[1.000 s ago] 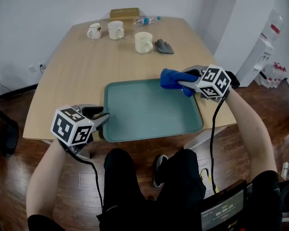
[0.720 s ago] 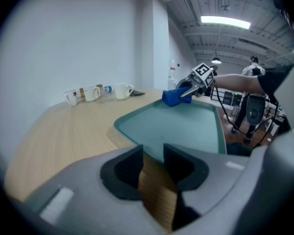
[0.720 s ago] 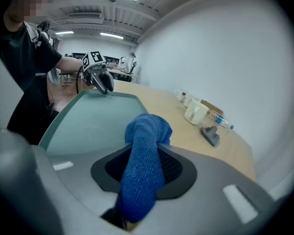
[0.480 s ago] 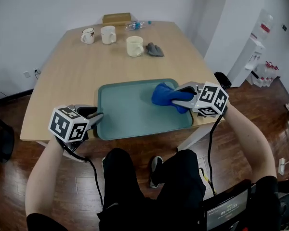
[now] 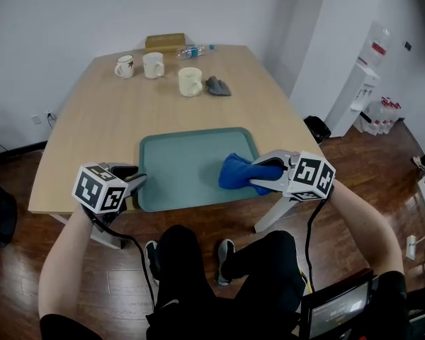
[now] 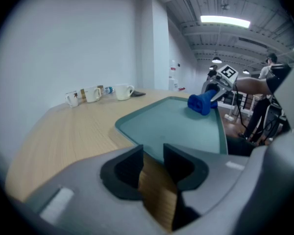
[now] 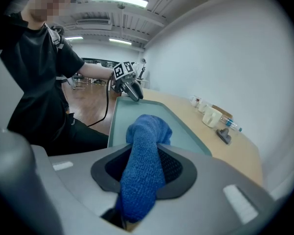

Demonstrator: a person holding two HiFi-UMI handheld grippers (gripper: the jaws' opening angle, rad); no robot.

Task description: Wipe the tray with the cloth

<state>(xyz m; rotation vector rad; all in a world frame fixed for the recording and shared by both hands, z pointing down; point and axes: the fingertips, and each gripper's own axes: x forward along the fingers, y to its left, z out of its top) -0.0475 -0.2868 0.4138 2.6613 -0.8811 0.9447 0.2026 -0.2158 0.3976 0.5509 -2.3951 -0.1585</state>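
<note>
The right gripper (image 5: 258, 177), clamped on the blue cloth (image 5: 235, 172), had dragged it from the far right corner of the tray (image 5: 177, 158) to its near right edge, so the middle and left likely remained unwiped. The left gripper (image 5: 137, 181), jaws narrowly apart, sat at the near left corner, though I couldn't tell whether it pinched the rim. The mugs (image 5: 190, 81) and a bottle (image 5: 193, 49) stood well apart, blocking nothing.
</note>
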